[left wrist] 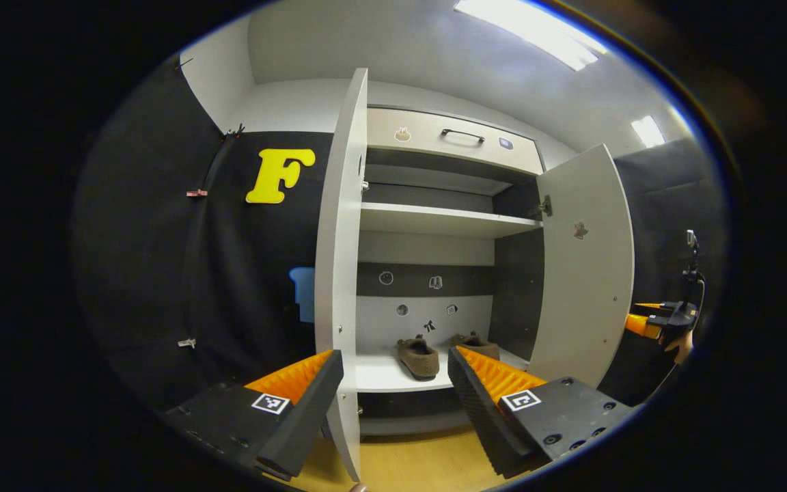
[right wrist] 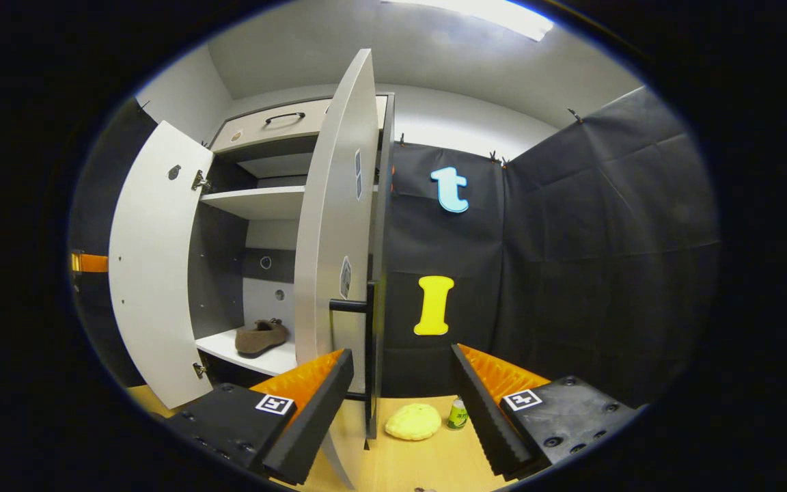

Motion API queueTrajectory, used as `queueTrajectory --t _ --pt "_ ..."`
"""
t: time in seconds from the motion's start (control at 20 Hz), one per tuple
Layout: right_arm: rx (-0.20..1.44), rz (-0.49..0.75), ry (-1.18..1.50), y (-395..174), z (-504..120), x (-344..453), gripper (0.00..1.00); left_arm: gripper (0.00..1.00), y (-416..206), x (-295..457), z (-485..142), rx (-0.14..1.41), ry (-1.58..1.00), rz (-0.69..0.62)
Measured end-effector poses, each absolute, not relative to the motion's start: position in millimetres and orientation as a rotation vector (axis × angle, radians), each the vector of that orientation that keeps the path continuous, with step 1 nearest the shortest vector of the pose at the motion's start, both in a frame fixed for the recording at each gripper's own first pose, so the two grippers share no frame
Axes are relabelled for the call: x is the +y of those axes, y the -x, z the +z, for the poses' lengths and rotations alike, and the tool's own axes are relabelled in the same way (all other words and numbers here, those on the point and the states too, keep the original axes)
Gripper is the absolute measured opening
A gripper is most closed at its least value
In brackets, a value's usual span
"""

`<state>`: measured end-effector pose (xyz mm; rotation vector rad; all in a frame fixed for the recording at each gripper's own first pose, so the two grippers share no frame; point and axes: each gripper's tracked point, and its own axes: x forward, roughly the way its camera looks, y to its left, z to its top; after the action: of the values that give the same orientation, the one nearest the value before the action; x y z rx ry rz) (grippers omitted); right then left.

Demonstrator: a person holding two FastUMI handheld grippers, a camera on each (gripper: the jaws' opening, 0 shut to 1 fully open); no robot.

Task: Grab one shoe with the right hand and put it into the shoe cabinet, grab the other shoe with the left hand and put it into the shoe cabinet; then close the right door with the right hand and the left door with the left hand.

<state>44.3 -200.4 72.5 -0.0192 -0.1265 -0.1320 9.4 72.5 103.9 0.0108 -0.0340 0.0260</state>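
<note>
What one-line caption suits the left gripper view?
Open left tool faces the cabinet, both shoes shelved, doors open.

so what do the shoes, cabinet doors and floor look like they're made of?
Shoes: soft brown felt or suede, going by the matte, fuzzy look; can't tell which. Left door and right door: probably laminated board, with a flat, smooth, light matte face and thin square edges. Floor: likely yellowish wood-look laminate or vinyl, smooth with a faint sheen.
</note>
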Motion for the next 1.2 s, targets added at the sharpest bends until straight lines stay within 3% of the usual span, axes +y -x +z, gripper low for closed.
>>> queueTrajectory --t 0.65,1.2 --pt "-0.118 0.17 0.004 -118.7 73.4 -71.6 0.95 0.97 13.7 117.3 98.9 -0.001 -0.001 0.161" --pt "-0.134 0.176 0.03 -195.8 72.6 -15.8 0.96 0.97 33.5 176.2 87.1 0.022 0.009 0.288"
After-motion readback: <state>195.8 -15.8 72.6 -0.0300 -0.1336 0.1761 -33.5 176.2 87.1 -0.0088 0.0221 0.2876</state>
